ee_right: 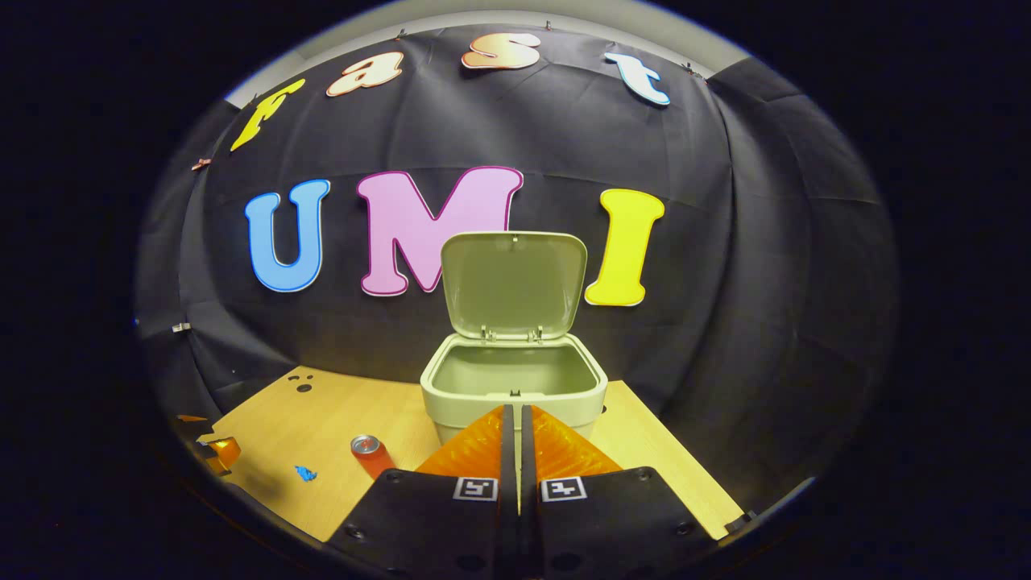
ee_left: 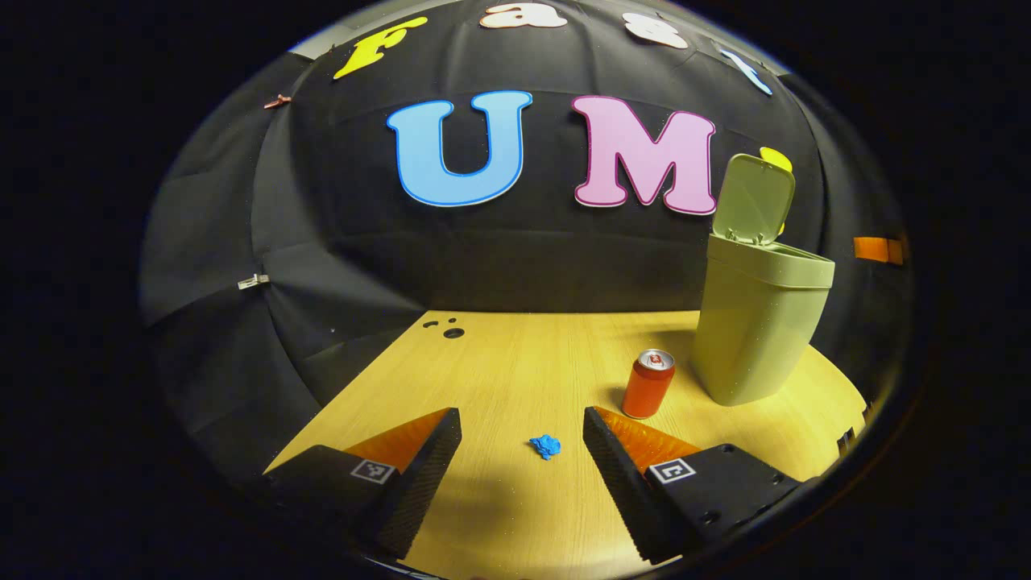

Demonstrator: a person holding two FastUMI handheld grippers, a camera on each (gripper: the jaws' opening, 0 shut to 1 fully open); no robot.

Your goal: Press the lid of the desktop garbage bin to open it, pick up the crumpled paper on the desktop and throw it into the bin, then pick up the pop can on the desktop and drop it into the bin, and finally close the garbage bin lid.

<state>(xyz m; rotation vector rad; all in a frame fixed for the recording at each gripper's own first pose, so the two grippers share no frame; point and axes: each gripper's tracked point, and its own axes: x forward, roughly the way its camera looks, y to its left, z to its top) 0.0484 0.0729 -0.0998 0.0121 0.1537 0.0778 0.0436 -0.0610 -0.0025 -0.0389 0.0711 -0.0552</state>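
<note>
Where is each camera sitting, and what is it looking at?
Left gripper view: rides the left tongs, held open low over the table, facing the crumpled paper, pop can and open-lidded bin.
Right gripper view: rides the right tongs, closed, facing straight into the bin; the left tongs peek in at the left.
Shared: bin, can, paper, table.

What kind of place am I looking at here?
Probably a staged recording booth, not a real home: a wooden desktop backed by black cloth, with just a bin, its lid up, a pop can and crumpled paper on it.
</note>
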